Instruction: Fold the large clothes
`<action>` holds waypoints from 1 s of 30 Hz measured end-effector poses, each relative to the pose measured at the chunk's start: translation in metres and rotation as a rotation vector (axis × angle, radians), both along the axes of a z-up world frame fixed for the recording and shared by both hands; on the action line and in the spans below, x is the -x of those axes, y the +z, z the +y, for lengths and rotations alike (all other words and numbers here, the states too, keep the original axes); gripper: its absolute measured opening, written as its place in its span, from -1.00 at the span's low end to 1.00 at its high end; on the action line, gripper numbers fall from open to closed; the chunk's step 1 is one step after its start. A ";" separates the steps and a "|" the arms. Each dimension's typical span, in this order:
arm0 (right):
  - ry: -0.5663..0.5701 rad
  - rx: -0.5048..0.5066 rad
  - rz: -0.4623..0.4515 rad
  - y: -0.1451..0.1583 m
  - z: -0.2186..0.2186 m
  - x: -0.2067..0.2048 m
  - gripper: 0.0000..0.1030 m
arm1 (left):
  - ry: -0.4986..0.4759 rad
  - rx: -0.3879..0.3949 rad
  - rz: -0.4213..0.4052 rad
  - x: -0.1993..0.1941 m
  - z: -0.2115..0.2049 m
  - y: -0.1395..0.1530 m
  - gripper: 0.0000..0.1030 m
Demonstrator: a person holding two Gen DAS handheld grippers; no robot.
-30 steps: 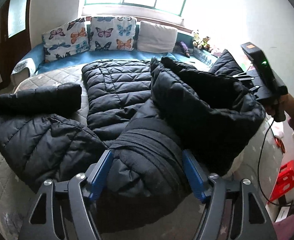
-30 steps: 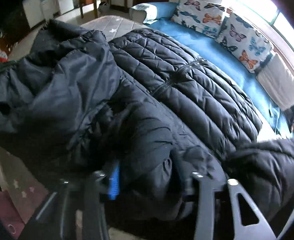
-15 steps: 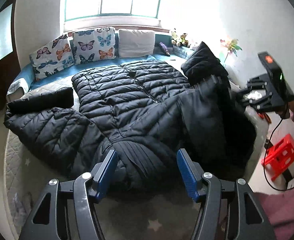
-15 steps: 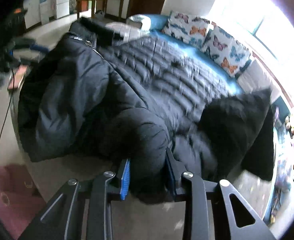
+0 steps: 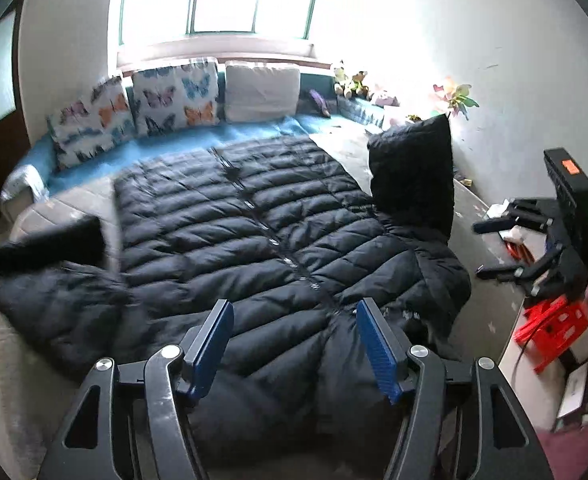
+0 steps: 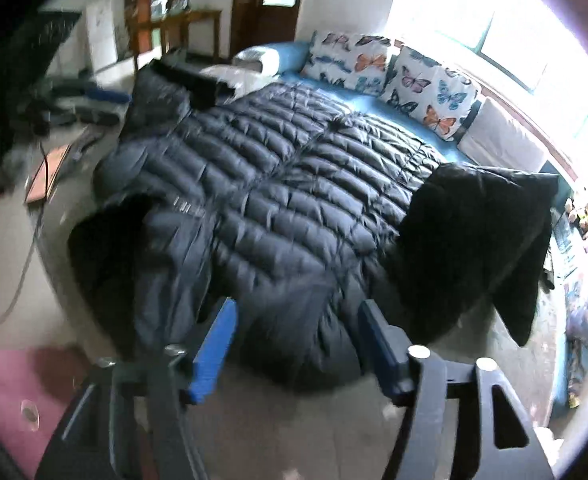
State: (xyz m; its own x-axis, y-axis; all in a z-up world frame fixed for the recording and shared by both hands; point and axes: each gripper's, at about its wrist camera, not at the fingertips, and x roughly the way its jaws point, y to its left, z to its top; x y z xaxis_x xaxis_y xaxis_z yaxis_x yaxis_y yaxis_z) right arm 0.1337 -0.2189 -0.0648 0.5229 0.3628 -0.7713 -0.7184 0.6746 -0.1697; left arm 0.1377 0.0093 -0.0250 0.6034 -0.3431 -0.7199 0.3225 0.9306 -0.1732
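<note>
A large black quilted puffer coat [image 5: 262,232] lies spread flat, zipper up, across the bed [image 5: 74,196]. One sleeve [image 5: 50,276] lies out at the left. The hood [image 5: 414,176] stands up at the right bed edge. My left gripper [image 5: 294,340] is open and empty, above the coat's near end. My right gripper [image 6: 294,344] is open and empty, above the coat's edge [image 6: 294,240]; it also shows at the right of the left wrist view [image 5: 510,244], off the bed's side.
Butterfly cushions [image 5: 174,96] and a white cushion [image 5: 262,88] line the back under the window. Soft toys [image 5: 350,80] sit at the back right corner. A red crate [image 5: 554,328] stands on the floor at right. A wooden table [image 6: 174,32] and clutter lie beyond the bed.
Both grippers let go of the coat and pulled back and up. The bunched coat now lies spread flat on the bed, with the hood standing at the right.
</note>
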 end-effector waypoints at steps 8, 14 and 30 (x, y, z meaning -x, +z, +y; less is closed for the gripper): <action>-0.056 -0.005 0.217 -0.078 -0.006 -0.032 0.37 | -0.074 -0.077 0.204 -0.036 -0.040 -0.086 0.32; -0.129 -0.187 0.132 -0.005 -0.061 -0.045 0.37 | -0.089 -0.127 0.210 -0.040 -0.042 -0.083 0.32; -0.417 0.057 -0.061 -0.021 -0.166 -0.161 0.37 | -0.171 -0.063 0.172 -0.089 -0.116 -0.032 0.35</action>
State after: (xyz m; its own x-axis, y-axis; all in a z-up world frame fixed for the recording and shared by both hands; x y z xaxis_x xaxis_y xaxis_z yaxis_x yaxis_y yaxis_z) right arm 0.2948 -0.3844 -0.0860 0.6609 0.0684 -0.7474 -0.3737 0.8936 -0.2487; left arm 0.2262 -0.1071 -0.0566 0.4071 -0.3811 -0.8301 0.4471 0.8756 -0.1827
